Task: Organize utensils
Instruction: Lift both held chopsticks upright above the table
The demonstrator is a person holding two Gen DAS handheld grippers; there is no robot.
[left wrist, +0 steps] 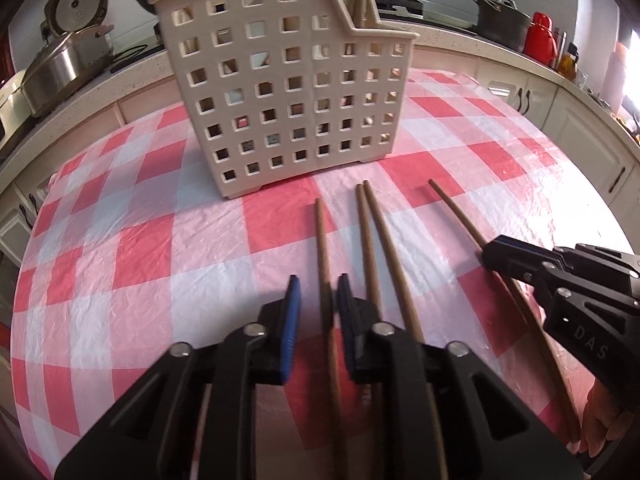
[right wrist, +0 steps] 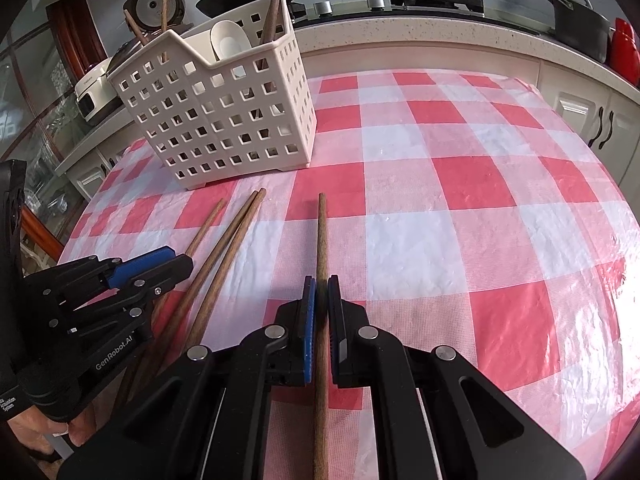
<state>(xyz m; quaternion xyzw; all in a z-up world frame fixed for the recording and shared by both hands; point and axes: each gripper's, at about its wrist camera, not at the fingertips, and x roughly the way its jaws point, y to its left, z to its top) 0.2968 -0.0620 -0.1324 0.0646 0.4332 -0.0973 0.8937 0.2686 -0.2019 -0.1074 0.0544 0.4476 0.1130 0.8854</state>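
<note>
My right claw [right wrist: 322, 304] is clenched on the rightmost chopstick [right wrist: 322, 232]. Both blue pads press its shaft, and its far end points up the table [right wrist: 460, 240] with its red and white checked cloth. My left claw [left wrist: 316, 304] stands released around the leftmost chopstick [left wrist: 321, 236]. The stick runs between the pads, close to the right one, with a clear gap to the left one.

Between my two claws a pair of chopsticks [left wrist: 376, 240] lies flat on the cloth, side by side and nearly touching at their far tips. All four sticks point roughly toward the basket [left wrist: 280, 92].

That basket is cream plastic with square holes and stands upright just past the stick tips. Inside it, standing chopsticks [right wrist: 274, 4] lean in the compartments, and a white spoon [right wrist: 228, 40] rests in the middle one. Beyond the table sits a black pot [right wrist: 580, 24].
</note>
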